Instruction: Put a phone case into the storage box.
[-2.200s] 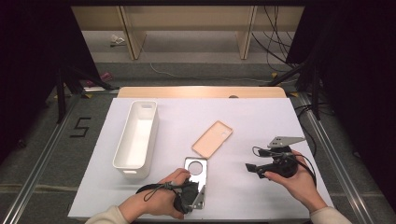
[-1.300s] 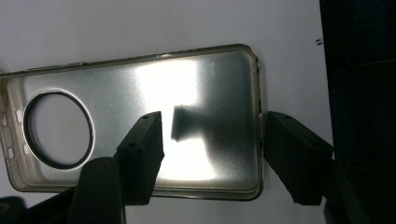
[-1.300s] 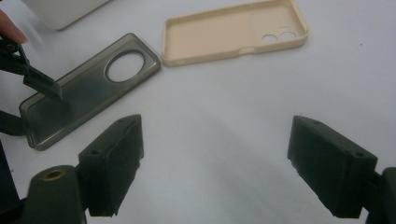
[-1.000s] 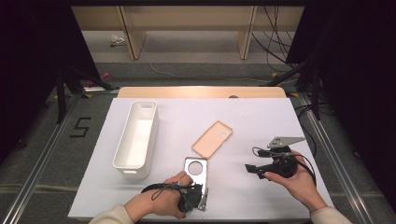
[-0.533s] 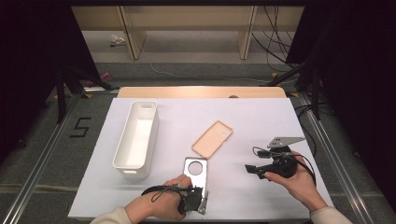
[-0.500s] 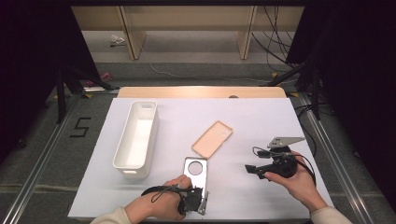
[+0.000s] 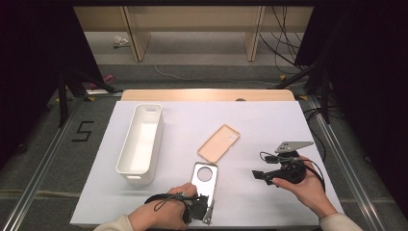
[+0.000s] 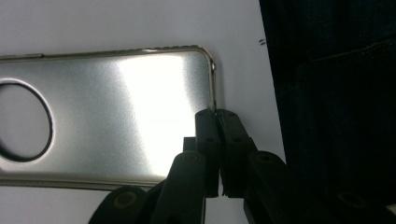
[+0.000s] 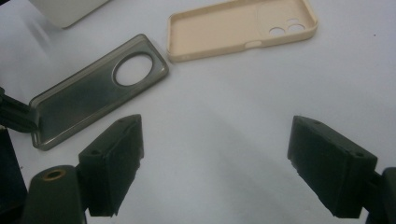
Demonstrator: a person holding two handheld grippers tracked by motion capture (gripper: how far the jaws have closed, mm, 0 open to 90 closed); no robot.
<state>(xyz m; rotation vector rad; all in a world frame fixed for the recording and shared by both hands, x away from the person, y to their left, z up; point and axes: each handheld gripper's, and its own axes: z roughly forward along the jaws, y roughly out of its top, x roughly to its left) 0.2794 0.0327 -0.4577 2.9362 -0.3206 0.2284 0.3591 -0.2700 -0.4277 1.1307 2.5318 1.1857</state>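
A silvery phone case (image 7: pixel 204 176) with a round camera hole lies flat near the table's front edge. My left gripper (image 7: pixel 202 198) is shut on the rim of its near short end; in the left gripper view the jaws pinch that rim (image 8: pixel 216 114) of the case (image 8: pixel 116 112). My right gripper (image 7: pixel 261 176) hovers to the right, open and holding nothing. Beyond the right gripper (image 9: pixel 215 140) lie the grey case (image 9: pixel 93 93) and a tan phone case (image 9: pixel 224 28), inside up. The tan case (image 7: pixel 220 143) rests mid-table.
A long white bin (image 7: pixel 140 144) stands at the left, lengthwise away from me, with nothing in it; its corner (image 9: pixel 65 9) shows in the right gripper view. White table cover (image 7: pixel 269 120) has bare room at the right and back.
My left hand and gripper have drawn back slightly toward the near edge, staying at the silvery case's end. The right gripper and tan case have not moved.
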